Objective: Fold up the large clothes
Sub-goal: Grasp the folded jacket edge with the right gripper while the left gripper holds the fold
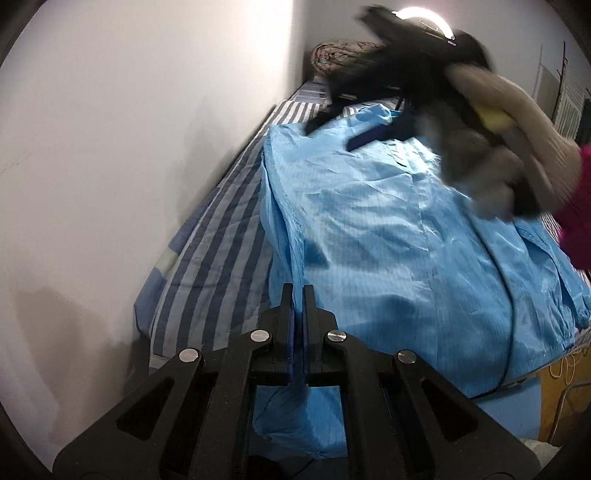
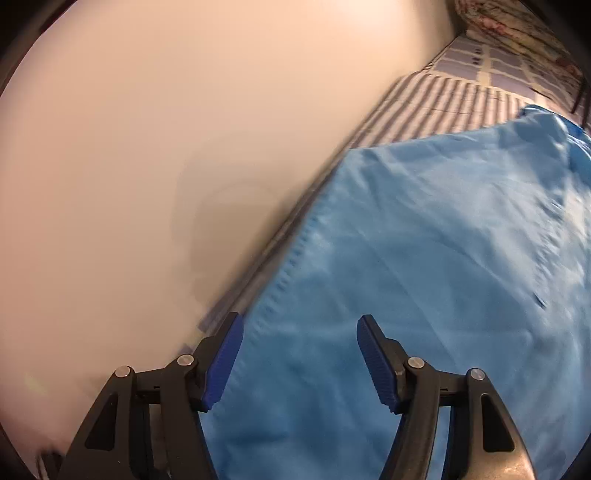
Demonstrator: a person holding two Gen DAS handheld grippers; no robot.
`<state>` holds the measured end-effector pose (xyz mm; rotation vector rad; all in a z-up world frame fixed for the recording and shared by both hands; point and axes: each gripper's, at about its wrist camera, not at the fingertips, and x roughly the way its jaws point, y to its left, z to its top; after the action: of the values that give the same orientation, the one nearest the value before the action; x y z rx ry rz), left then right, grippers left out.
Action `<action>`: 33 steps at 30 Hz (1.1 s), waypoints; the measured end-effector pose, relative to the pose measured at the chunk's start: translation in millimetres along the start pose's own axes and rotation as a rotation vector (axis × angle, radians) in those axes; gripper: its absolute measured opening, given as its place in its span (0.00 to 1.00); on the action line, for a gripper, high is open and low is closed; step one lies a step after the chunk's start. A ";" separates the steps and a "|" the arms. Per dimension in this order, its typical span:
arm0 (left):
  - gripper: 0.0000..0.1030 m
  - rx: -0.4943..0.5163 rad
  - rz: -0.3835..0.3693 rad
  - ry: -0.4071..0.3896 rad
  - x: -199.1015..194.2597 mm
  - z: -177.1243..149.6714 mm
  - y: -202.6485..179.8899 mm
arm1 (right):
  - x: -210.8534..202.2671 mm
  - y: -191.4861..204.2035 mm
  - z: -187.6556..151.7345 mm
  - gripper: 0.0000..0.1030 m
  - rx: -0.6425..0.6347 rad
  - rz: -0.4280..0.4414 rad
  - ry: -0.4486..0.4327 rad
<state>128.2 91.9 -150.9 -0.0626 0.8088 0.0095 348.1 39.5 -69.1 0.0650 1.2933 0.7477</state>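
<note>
The left gripper (image 1: 298, 291) is being held with its two fingers pressed together, nothing being seen between them, above the near end of a light blue garment (image 1: 388, 236) that is being spread along a bed. In the right wrist view the right gripper (image 2: 300, 332) is being held with its blue pads (image 2: 223, 363) spread apart, no cloth being pinched, and the blue garment (image 2: 424, 277) is lying beneath and beyond them from about six o'clock out to two o'clock. A striped sheet (image 1: 221, 229) is being shown under the garment, running beside it toward eleven o'clock from the left gripper, where it is meeting a pale wall (image 1: 129, 147). Toward one o'clock in the left wrist view the right gripper (image 1: 332, 129) is being seen, blurred, over the far end of the garment, carried by a gloved hand (image 1: 517, 147) with a magenta sleeve (image 1: 580, 206) at three o'clock. A patterned roll of bedding (image 1: 343, 55) is lying at the far end of the bed at twelve o'clock, beside a bright lamp (image 1: 424, 18)
</note>
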 end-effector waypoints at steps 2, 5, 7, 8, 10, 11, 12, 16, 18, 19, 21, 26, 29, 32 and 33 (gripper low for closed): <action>0.00 0.011 -0.004 -0.004 0.7 0.5 -3.3 | 10.0 8.9 7.3 0.65 -0.002 -0.023 0.011; 0.00 0.028 -0.011 -0.009 0.2 0.6 -8.6 | 29.4 21.3 17.6 0.64 -0.026 -0.109 0.033; 0.00 0.043 -0.011 -0.011 0.1 0.4 -12.0 | 43.7 25.0 21.1 0.61 -0.027 -0.148 0.067; 0.00 0.051 -0.010 -0.012 0.1 0.4 -13.6 | 48.4 25.5 21.1 0.56 -0.028 -0.163 0.080; 0.00 0.059 -0.011 -0.012 0.0 0.7 -16.0 | 58.4 25.2 19.4 0.35 -0.035 -0.197 0.108; 0.00 0.063 -0.012 -0.014 -0.3 1.0 -17.2 | 60.8 23.5 17.0 0.25 -0.034 -0.201 0.120; 0.00 0.067 -0.012 -0.014 -0.7 1.4 -18.5 | 61.8 22.9 14.9 0.18 -0.031 -0.201 0.124; 0.00 0.074 -0.010 -0.019 -2.4 2.6 -21.2 | 59.1 18.0 9.7 0.04 -0.017 -0.174 0.113; 0.00 0.078 -0.010 -0.024 -4.0 3.4 -23.0 | 51.6 13.5 8.0 0.02 0.000 -0.147 0.097; 0.00 0.079 -0.010 -0.025 -4.7 3.7 -24.0 | 47.4 10.4 7.1 0.01 0.009 -0.136 0.091; 0.00 0.083 -0.011 -0.029 -6.5 4.7 -27.1 | 36.2 0.9 5.5 0.01 0.031 -0.108 0.074; 0.00 0.100 -0.012 -0.039 -10.7 6.8 -35.3 | 21.3 -15.9 10.3 0.00 0.048 -0.081 0.038; 0.00 0.111 -0.013 -0.046 -14.3 8.8 -41.6 | 6.9 -22.0 6.7 0.00 0.052 -0.072 0.018; 0.00 0.120 -0.014 -0.052 -18.2 10.0 -47.9 | -7.3 -28.9 3.0 0.00 0.057 -0.059 -0.002; 0.00 0.123 -0.015 -0.055 -19.1 10.4 -49.7 | -11.8 -31.7 2.2 0.00 0.059 -0.056 -0.007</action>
<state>124.1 43.2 -127.3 0.0476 0.7528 -0.0520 363.8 9.6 -72.5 0.0789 1.3052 0.6608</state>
